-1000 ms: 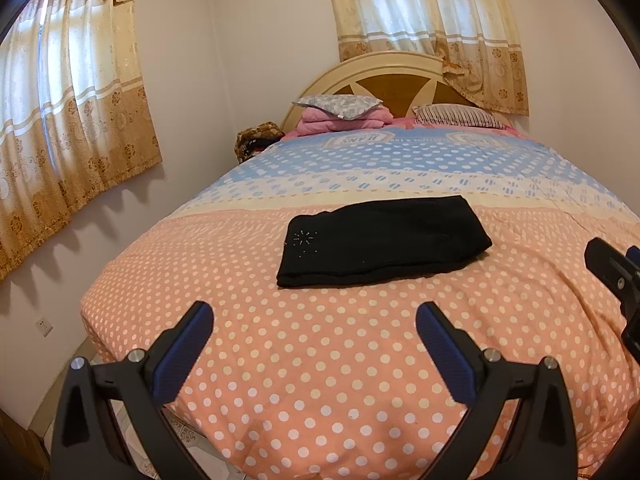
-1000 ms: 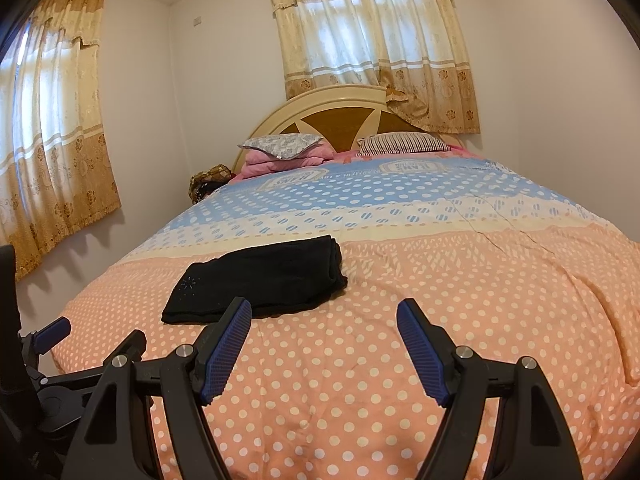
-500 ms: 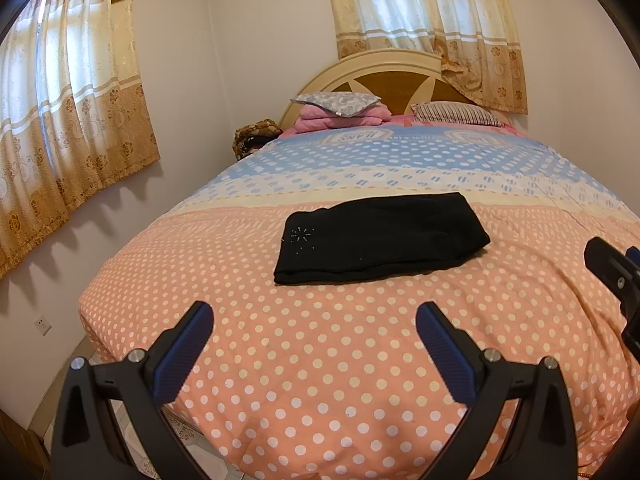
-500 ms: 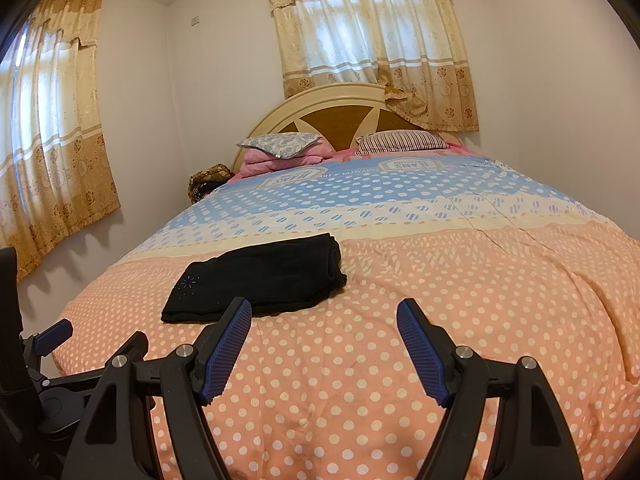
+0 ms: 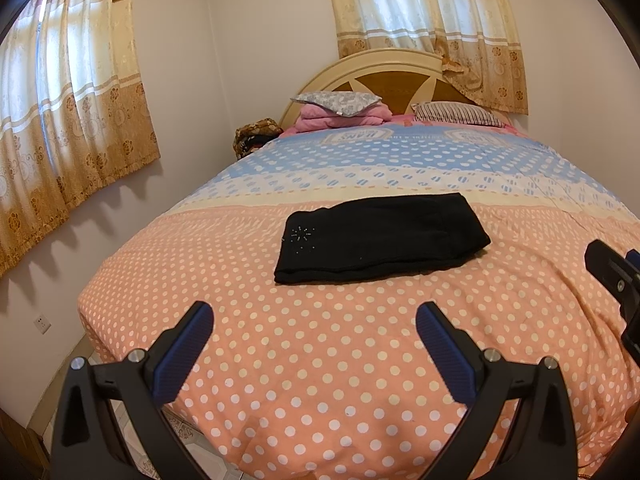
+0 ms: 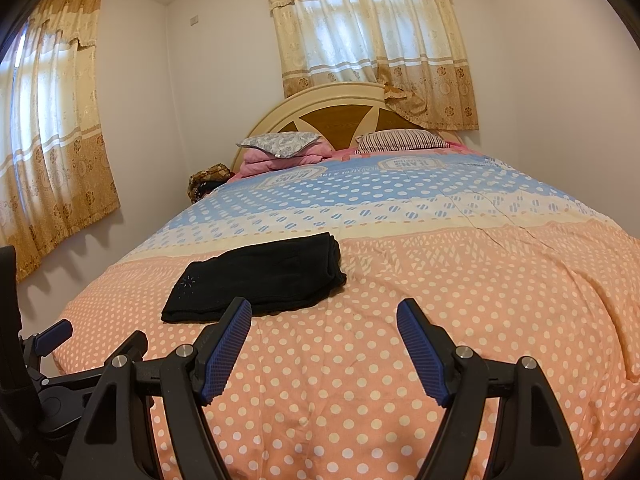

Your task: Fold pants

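Observation:
Black pants [image 5: 380, 238] lie folded into a flat rectangle on the peach dotted quilt [image 5: 320, 360], with a small sparkly motif near their left end. The same pants [image 6: 260, 280] show in the right wrist view, left of centre. My left gripper [image 5: 314, 314] hovers open over the quilt, short of the pants, with nothing between its blue pads. My right gripper [image 6: 324, 308] is also open and empty, just in front of the pants' near right corner. Part of the right gripper [image 5: 616, 276] juts in at the right edge of the left wrist view.
The bed [image 6: 480, 208] fills the room, with pillows [image 5: 336, 100] and a pink blanket [image 5: 344, 116] at the headboard [image 5: 400, 76]. Curtains [image 5: 68, 112] hang on the left wall and behind the headboard. A brown bundle [image 5: 256, 136] sits beside the bed. Tiled floor shows at lower left.

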A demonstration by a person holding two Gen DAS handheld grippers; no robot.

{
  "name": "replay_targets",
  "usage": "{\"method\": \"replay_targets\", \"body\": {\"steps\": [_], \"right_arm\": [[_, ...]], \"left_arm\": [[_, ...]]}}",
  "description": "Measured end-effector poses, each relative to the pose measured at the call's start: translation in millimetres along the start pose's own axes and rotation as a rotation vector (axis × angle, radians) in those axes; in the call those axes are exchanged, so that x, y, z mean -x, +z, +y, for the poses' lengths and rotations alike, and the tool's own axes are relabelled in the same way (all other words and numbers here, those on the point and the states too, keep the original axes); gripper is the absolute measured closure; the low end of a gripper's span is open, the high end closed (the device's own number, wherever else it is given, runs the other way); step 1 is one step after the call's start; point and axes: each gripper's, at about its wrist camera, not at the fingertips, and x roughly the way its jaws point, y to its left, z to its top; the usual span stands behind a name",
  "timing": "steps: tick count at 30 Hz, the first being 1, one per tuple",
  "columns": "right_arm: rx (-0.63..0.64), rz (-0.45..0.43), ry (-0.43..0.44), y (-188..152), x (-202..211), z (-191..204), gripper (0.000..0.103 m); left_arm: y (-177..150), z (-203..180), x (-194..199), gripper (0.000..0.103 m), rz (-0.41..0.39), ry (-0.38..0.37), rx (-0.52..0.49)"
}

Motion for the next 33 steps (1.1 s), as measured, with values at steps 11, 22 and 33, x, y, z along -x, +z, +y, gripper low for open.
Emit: {"method": "replay_targets", "body": {"steps": [11,22,33], "right_arm": [[0.001,0.0,-0.001,-0.5,0.0,-0.5,0.026],[0.0,0.0,-0.001,-0.6,0.1,-0.4,0.026],[-0.001,0.0,-0.001,-0.9,0.3,-0.9,0.026]], "left_arm": [[2.5,-0.1,1.5,0.0,-0.004,0.026,-0.001],[4.1,2.3,0.1,0.0,0.014,0.02,0.012],[3.6,3.0,-2.8,0.0,0.022,-0.01,0.025]]}}
